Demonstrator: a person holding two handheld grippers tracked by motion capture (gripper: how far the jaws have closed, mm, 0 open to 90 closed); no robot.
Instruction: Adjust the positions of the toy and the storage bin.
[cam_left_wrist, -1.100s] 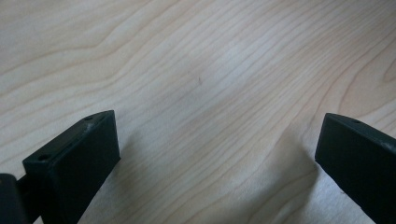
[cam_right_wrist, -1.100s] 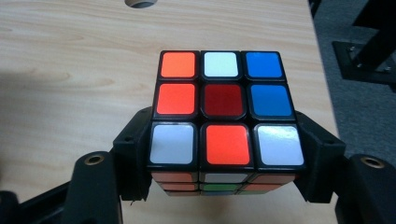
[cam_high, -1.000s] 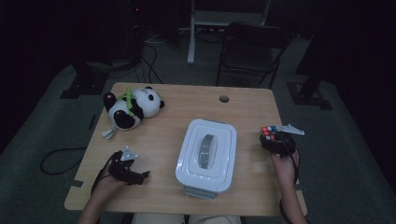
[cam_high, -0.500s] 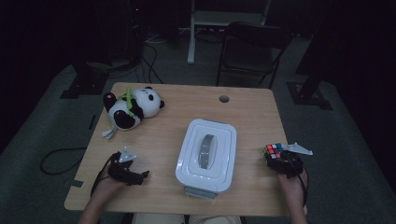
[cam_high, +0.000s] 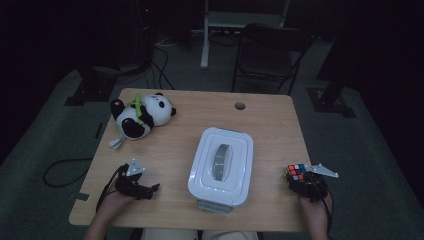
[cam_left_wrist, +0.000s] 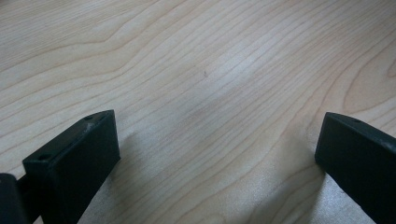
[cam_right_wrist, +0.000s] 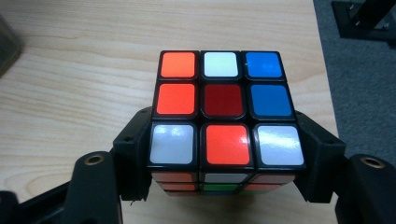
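A scrambled puzzle cube with orange, white, blue and dark red stickers sits between the two black jaws of my right gripper, which is shut on its sides. In the high view the cube and right gripper are at the table's near right edge. My left gripper rests at the near left of the wooden table. Its jaws stand wide apart over bare wood in the left gripper view, left gripper holding nothing.
A white lidded container with a grey handle stands in the middle of the table. A panda plush lies at the far left. A cable hole is near the far edge. A chair stands beyond the table.
My right gripper has carried the cube toward the near right corner of the table and slightly lower. The left gripper has stayed where it was.
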